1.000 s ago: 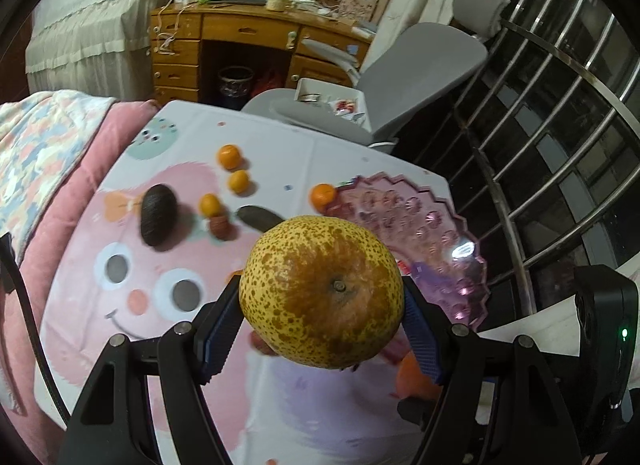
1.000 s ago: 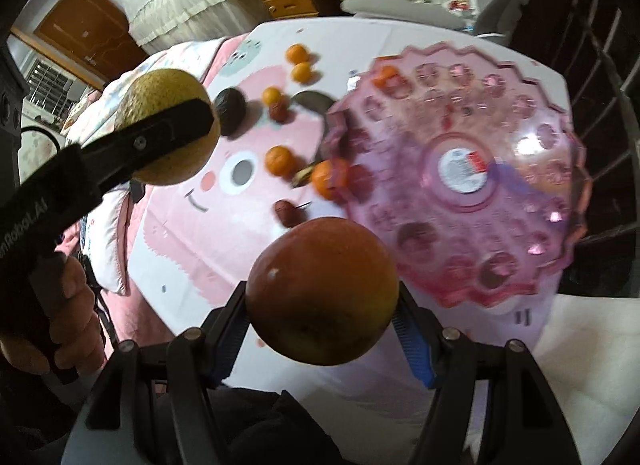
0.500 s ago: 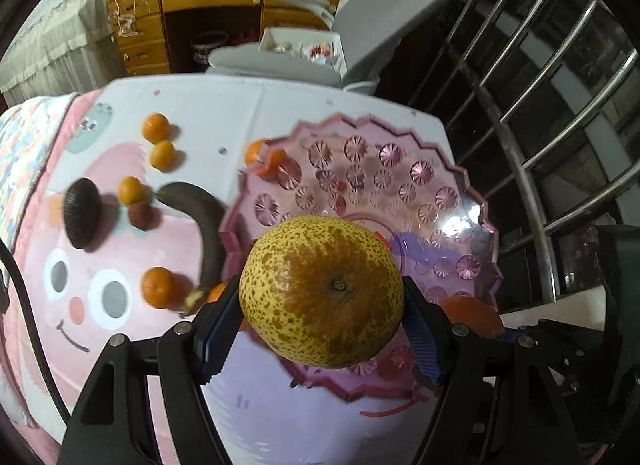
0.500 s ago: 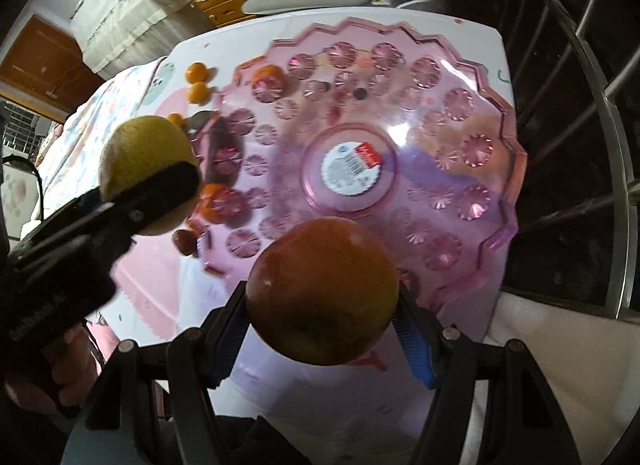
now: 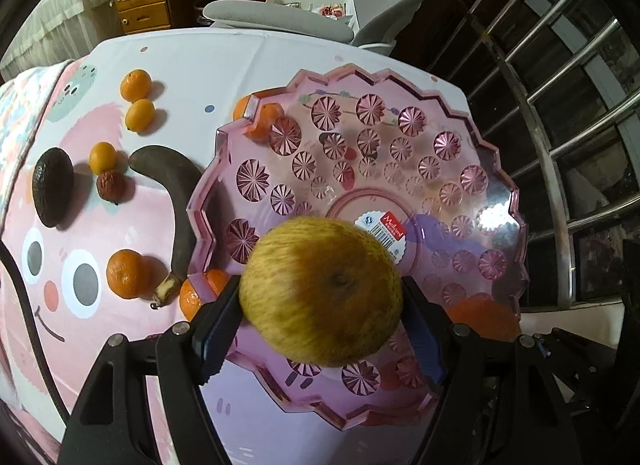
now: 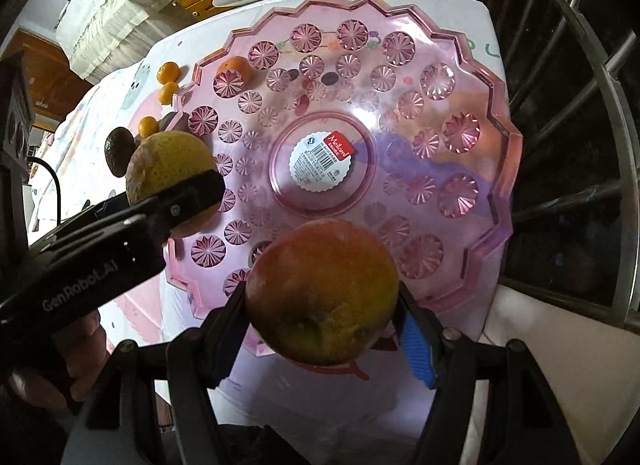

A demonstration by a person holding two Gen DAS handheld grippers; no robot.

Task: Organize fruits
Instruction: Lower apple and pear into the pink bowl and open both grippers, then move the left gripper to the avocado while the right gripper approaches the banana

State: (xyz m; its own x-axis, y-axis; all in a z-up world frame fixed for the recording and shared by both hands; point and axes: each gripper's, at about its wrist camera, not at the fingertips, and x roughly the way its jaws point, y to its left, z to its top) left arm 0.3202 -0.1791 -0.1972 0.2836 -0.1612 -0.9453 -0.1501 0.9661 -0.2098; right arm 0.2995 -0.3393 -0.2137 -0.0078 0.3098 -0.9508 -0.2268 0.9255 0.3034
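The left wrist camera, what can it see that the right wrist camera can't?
Only the left wrist view shows the whole dark banana, the brown wrinkly fruit and the big tangerine beside the banana's stem.

Only the right wrist view shows the left gripper from the side, the hand holding it, and the red apple up close in the right gripper.

Both show the pink plate, its sticker, the yellow pear and the avocado.
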